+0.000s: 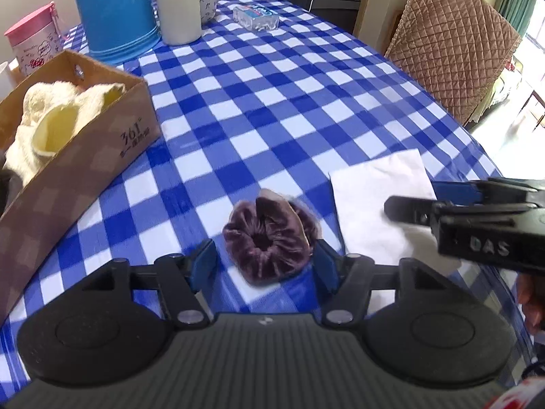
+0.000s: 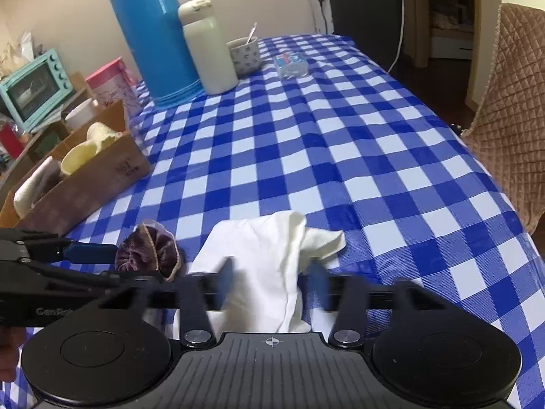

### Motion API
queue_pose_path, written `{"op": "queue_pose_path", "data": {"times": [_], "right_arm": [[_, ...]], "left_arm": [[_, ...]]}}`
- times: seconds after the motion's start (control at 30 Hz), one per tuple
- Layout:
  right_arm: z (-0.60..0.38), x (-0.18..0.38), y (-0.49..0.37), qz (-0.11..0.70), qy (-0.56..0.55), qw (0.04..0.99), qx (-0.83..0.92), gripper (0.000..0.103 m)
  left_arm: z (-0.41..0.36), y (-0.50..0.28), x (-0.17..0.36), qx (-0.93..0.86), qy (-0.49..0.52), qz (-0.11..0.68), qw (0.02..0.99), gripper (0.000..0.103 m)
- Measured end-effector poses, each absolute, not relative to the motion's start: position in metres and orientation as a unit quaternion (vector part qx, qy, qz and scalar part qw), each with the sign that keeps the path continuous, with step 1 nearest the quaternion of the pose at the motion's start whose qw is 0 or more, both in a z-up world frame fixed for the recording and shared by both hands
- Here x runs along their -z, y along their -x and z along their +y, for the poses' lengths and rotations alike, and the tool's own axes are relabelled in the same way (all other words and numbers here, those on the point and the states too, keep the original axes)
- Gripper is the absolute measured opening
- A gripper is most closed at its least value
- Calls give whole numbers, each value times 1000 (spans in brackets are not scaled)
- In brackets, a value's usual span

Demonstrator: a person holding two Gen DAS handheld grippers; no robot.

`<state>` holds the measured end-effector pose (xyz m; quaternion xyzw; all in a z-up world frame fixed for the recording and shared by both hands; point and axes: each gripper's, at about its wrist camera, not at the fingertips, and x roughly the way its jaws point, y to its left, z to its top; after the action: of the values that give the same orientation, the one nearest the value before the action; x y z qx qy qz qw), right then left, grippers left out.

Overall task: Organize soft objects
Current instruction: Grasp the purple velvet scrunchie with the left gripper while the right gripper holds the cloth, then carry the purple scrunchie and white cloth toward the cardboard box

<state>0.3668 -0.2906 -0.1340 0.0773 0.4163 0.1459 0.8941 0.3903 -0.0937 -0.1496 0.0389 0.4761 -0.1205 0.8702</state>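
The cardboard box stands at the left side of the counter, which wears a blue-and-white checked cloth, and it holds a cream knitted item with a darker rolled piece beside it. At the far end stand a blue flask, a white bottle, a cup with a spoon in it and a pink tub. A quilted chair sits off to the right. The white cloth lies rumpled near the front edge, partly lifted into a fold between the jaws of the right gripper, which are blurred and set wide on either side of it. Just left of the cloth, the purple scrunchie rests on the counter between the wide-open jaws of the left gripper, whose blue pads stand close on both sides; I cannot tell if they touch it.
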Motion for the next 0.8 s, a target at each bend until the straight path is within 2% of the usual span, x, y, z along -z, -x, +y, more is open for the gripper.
{"op": "queue_pose_path", "data": {"times": [0.17,0.2,0.3,0.4,0.8], "right_arm": [[-292,135,-370,421,-79,892,-143,65],[-292,136,-370,422,-79,892,-143,65],[-289,137,-371,424,-81,891,-144,66],[-285,138,-370,426,-78,889,-147,66],[-268,144,-368,428,-53,888,-163,66]], "left_arm": [[-98,-401,155,125,-42,470,873,58],[-98,-401,155,128,-39,468,873,48],[-97,-401,157,136,-34,462,876,32],[-95,-396,156,138,-31,458,877,25],[-36,-360,148,55,-11,469,882,22]]}}
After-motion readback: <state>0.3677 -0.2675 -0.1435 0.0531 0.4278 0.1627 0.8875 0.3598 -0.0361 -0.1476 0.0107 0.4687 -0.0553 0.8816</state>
